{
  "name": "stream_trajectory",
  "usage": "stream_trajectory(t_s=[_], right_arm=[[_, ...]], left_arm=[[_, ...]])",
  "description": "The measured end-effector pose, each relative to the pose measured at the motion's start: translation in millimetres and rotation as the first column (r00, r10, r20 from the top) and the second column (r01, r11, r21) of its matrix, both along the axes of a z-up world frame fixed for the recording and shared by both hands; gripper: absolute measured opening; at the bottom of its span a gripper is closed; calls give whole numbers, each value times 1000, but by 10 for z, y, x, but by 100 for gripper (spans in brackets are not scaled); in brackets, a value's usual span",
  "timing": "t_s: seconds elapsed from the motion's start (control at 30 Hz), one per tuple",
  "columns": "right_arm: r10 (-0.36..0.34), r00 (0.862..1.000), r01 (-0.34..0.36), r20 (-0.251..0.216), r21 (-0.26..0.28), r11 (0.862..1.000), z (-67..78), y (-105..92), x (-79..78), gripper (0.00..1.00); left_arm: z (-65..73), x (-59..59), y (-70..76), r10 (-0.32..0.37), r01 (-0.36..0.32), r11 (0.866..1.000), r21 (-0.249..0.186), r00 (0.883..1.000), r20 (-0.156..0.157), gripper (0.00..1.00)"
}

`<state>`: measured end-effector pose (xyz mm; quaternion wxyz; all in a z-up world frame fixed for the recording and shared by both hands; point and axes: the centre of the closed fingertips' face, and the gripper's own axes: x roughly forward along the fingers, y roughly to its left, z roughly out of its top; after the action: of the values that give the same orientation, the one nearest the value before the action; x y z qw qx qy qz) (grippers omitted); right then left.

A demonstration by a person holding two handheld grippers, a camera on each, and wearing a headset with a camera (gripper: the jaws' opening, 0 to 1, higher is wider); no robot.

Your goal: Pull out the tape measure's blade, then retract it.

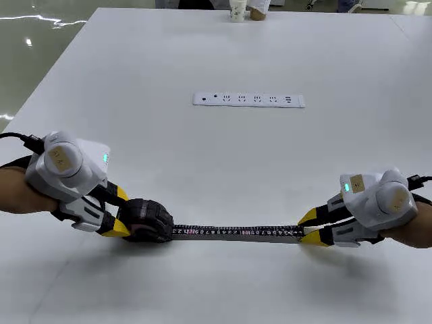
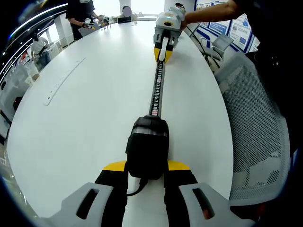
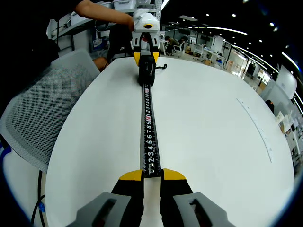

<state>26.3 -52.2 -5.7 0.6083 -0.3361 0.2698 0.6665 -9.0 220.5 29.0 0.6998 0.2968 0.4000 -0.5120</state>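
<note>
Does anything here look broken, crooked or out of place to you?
Nothing stands out. The tape measure's blade runs straight and flat along the table between the left tool, clamped on the case, and the right tool, pinching the blade's tip. The power strip lies flat.

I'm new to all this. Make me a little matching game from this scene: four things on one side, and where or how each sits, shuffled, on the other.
Things
1. tape measure case
2. blade
3. power strip
4. paper cup

Places and states
A. white, lying flat in the middle of the table
B. near the table's far edge
C. black, clamped in the left gripper
D. pulled out along the table, tip held by the right gripper

Pairs: 1-C, 2-D, 3-A, 4-B
</note>
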Motion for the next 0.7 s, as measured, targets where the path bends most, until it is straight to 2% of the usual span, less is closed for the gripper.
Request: stream_trajectory(t_s=[0.4,0.7], right_arm=[[37,999,-37,-3,-48,998,-8,6,-2,10],[30,999,-32,-17,-80,996,-32,-12,45,11]], left_arm=[[2,4,3,-6,6,1000,3,1000,4,24],[0,4,-3,-13,13,1000,16,1000,-3,24]])
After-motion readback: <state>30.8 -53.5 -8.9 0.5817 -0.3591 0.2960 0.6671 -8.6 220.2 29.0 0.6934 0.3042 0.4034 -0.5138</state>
